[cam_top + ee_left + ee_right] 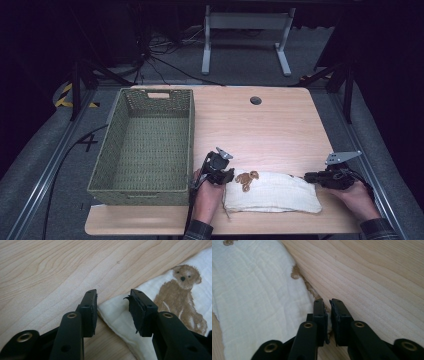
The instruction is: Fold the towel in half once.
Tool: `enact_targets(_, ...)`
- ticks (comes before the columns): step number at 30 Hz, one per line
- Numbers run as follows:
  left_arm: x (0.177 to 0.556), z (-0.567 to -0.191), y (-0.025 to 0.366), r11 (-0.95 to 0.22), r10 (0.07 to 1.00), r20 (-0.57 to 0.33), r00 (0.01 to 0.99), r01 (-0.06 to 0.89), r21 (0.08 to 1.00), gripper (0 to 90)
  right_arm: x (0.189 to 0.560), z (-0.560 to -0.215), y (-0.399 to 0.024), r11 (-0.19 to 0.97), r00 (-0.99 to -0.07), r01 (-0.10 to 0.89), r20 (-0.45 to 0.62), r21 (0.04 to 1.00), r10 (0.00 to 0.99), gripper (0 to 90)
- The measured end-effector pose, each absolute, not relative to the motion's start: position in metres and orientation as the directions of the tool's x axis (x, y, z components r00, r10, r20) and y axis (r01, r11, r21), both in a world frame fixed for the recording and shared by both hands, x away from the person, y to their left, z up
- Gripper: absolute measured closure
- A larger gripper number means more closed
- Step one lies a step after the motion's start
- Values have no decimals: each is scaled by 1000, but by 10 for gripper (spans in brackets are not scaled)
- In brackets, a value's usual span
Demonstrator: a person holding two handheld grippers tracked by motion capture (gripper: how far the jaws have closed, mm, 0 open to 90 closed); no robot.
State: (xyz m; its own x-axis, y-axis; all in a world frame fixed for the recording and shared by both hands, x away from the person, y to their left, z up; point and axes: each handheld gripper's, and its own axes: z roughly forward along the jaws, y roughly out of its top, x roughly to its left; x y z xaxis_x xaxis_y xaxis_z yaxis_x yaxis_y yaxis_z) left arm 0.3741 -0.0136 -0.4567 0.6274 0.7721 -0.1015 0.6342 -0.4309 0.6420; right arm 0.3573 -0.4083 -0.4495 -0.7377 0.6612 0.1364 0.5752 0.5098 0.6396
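A folded cream cloth (272, 192) with a brown bear print lies on the wooden surface (260, 130) near its front edge, at about 3 o'clock from the green woven basket (145, 145). The right hand-held gripper (311, 176) has its jaws pressed nearly together on the cloth's edge at the 3 o'clock end, a thin fold of fabric pinched between the pads. The left hand-held gripper (112, 303) stands spread, its jaws straddling the corner of the cloth at the 9 o'clock end without pressing on it yet. The step in hand looks like taking that second corner. To do it well, the left jaws should settle low enough to catch all the folded layers, then close squarely on the hem rather than on the tip. The right pinch should hold firm so the cloth stays taut and does not slide.
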Motion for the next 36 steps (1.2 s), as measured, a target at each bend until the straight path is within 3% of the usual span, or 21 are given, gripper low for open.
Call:
enact_targets(3,375,-458,-14,-430,770,-102,630,630,647,638,357,-449,-407,523,-747,558,116,644,655,880)
enact_targets(7,376,-459,-13,-435,748,-125,652,624,650,815,360,-447,-409,508,-736,544,89,668,671,886)
enact_targets(9,376,-459,-14,-441,745,-117,657,617,652,841,362,-444,-411,492,-728,537,82,685,681,888)
enact_targets(27,402,-441,-11,-325,780,-121,613,563,760,860,395,-431,-422,410,-664,496,29,765,748,894)
enact_targets(36,403,-438,-9,-322,780,-114,615,550,771,859,392,-428,-421,404,-666,483,26,777,746,893)
